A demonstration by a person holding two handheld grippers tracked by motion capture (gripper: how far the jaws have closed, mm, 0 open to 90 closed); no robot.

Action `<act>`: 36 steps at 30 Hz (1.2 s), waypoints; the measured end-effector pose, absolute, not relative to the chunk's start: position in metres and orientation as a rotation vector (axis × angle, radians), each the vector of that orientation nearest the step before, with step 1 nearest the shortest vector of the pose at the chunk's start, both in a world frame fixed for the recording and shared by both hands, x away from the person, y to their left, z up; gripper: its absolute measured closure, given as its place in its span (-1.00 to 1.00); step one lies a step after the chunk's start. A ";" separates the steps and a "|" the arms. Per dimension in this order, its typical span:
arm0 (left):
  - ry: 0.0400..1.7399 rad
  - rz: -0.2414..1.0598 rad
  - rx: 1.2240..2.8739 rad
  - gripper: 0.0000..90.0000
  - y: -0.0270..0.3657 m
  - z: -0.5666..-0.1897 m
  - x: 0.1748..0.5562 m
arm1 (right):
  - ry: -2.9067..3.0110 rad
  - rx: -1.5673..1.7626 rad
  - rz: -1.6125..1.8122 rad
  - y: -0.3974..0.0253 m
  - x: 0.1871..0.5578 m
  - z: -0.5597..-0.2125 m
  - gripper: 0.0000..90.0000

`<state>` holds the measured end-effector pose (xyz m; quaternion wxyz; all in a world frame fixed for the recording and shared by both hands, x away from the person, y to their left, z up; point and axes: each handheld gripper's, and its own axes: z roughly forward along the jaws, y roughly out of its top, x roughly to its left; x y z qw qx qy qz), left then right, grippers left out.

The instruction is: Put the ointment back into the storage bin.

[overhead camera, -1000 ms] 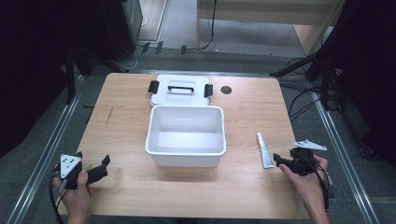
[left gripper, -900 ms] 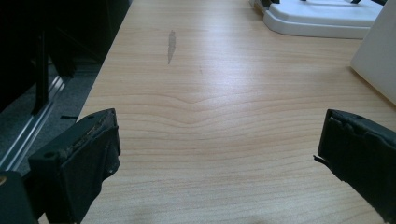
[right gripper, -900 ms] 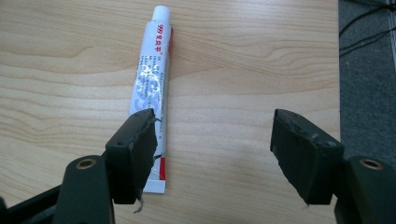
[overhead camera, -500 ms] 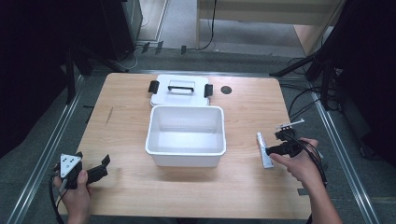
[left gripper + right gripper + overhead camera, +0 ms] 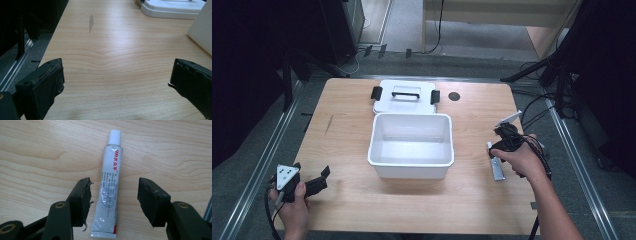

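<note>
Right claw (image 5: 113,202) moved over ointment tube (image 5: 108,187), tube lying between wide-open jaws, seemingly untouched, left claw (image 5: 117,85) open, empty

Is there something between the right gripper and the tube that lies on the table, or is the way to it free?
Nothing visible is in the way. The right gripper is open, with one jaw on each side of the tube, which lies flat on the bare wooden table. The jaws are not yet touching it.
</note>
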<state>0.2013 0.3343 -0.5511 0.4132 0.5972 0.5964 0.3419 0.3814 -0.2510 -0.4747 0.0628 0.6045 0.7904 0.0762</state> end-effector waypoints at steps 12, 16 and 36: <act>1.503 0.857 1.505 -1.00 0.335 -0.551 0.201 | 2.416 1.927 0.093 -0.244 0.399 -0.483 0.17; 1.503 0.858 1.502 -1.00 0.335 -0.551 0.201 | 2.418 1.956 0.059 -0.240 0.402 -0.487 0.18; 1.506 0.861 1.503 -1.00 0.335 -0.551 0.202 | 2.483 1.929 -0.024 -0.237 0.405 -0.503 0.52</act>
